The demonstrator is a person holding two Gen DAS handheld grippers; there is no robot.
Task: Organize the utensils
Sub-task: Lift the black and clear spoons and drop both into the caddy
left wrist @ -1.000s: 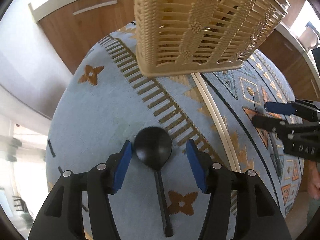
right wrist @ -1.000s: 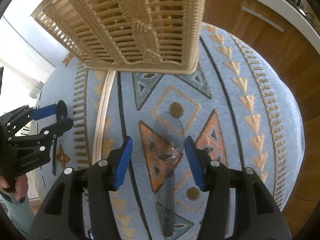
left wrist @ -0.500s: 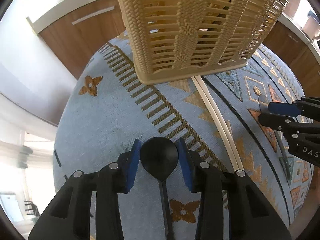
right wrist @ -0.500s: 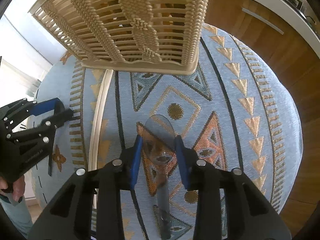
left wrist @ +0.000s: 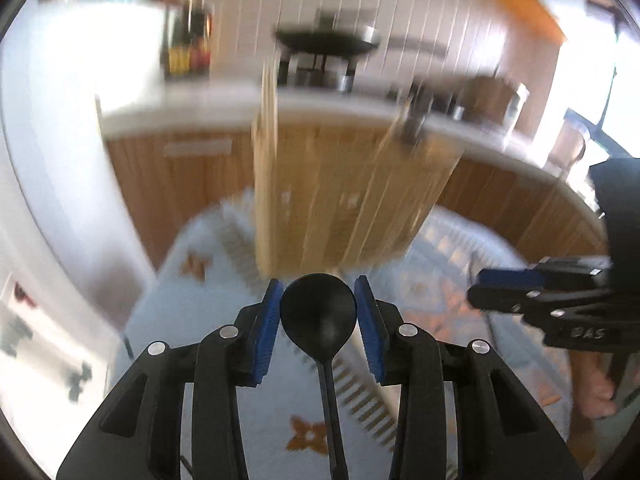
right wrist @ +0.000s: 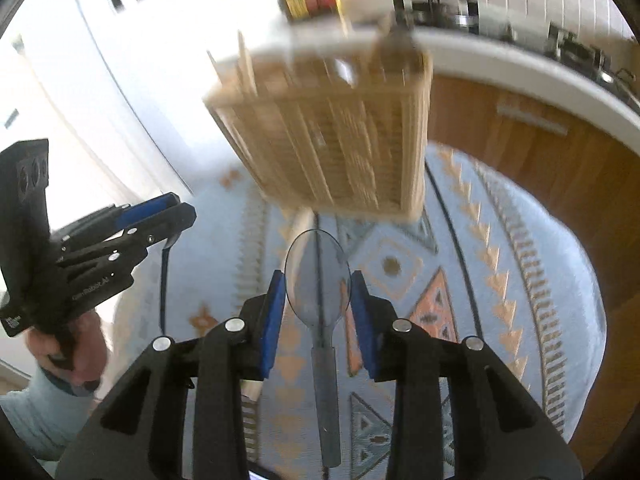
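Gripping the black spoon by its bowl, the left gripper pointed at the wicker basket just ahead; the right gripper, equally near, clamped the clear spoon, handles trailing back beneath each gripper.

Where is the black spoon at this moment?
In the left wrist view, the black spoon sits low in the centre, its bowl clamped between the left gripper's blue pads, just below the woven basket.
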